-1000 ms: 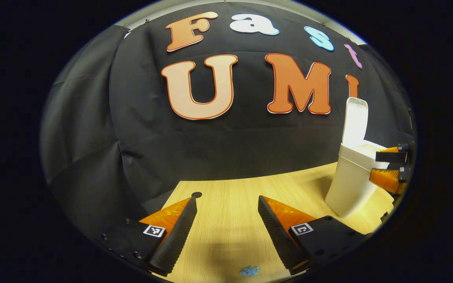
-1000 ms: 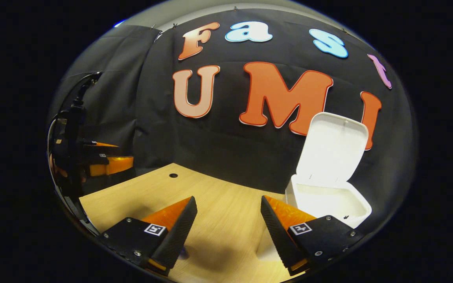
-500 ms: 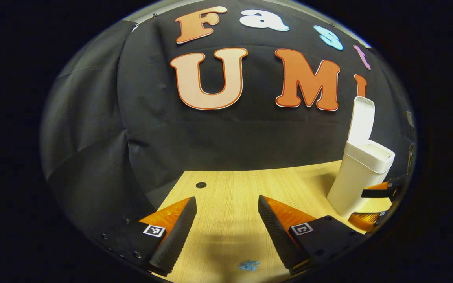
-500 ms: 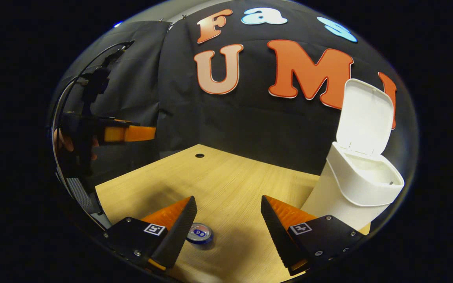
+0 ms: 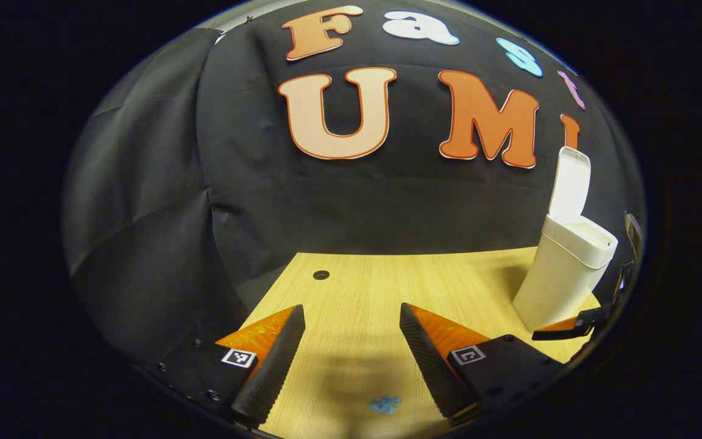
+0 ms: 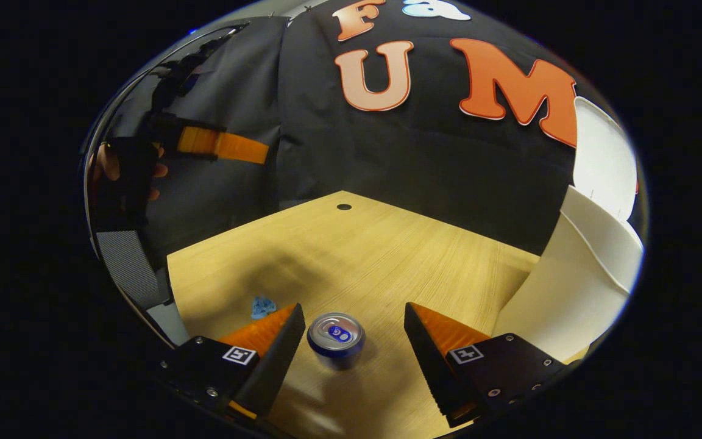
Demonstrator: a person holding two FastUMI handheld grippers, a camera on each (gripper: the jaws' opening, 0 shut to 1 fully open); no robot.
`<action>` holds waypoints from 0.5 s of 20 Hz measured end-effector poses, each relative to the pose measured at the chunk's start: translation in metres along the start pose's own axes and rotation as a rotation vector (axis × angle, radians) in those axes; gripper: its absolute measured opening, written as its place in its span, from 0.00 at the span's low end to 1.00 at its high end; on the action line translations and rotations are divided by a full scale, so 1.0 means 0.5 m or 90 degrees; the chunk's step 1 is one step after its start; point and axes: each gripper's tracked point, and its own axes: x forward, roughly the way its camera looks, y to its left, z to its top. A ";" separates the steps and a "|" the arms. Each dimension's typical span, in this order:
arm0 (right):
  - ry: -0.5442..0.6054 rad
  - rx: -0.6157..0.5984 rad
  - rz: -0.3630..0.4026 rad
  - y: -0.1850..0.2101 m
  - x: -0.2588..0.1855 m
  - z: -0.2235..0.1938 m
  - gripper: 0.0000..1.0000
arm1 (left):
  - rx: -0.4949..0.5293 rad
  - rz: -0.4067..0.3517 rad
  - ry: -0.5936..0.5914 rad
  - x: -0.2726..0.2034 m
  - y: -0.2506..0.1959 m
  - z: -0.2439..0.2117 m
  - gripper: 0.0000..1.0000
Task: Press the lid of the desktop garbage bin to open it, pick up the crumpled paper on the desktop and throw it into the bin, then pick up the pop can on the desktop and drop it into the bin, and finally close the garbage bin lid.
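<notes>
The bin (image 5: pixel 564 268) stands on the surface (image 5: pixel 387 286) at the right, and its lid (image 5: pixel 570 183) is up, so the open part of the job is done as far as the pictures show. The paper (image 5: pixel 386 403) is a small blue crumpled bit. It lies on the surface, not in the bin, close in front of the left gripper (image 5: pixel 351 347), a bit right of the middle of its gap. In the right gripper view the paper (image 6: pixel 262 306) shows just left of the near finger. The can (image 6: pixel 336 336) stands upright on the surface too, so it is not in the bin either. It sits between the fingers of the right gripper (image 6: pixel 354 347), nearer the left one, but the fingers do not touch it. Both grippers have their fingers spread wide and hold nothing. The left gripper (image 6: pixel 223 146) also shows far off in the right gripper view, held up in the air by a hand (image 6: pixel 113 174). The bin (image 6: pixel 576 286) is just to the right of the right gripper there, with the lid (image 6: pixel 601 158) tipped back. So what is left is this: the paper has to go in the bin, the can has to go in the bin, and the lid has to be shut. The task wants the paper in before the can. The right gripper looks lined up on the can, and I cannot tell which one gets picked up next.
</notes>
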 end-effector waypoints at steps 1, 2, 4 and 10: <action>0.007 -0.001 0.006 0.003 0.006 -0.009 0.99 | 0.000 0.003 0.002 -0.001 0.001 -0.002 0.97; 0.013 -0.003 0.013 0.006 0.011 -0.018 0.99 | 0.001 0.006 0.004 -0.003 0.002 -0.004 1.00; 0.026 -0.003 0.024 0.012 0.022 -0.037 0.99 | 0.002 0.012 0.006 -0.002 0.000 -0.007 1.00; 0.066 0.002 0.040 0.029 0.056 -0.094 0.99 | 0.005 0.026 0.016 -0.012 0.007 -0.015 1.00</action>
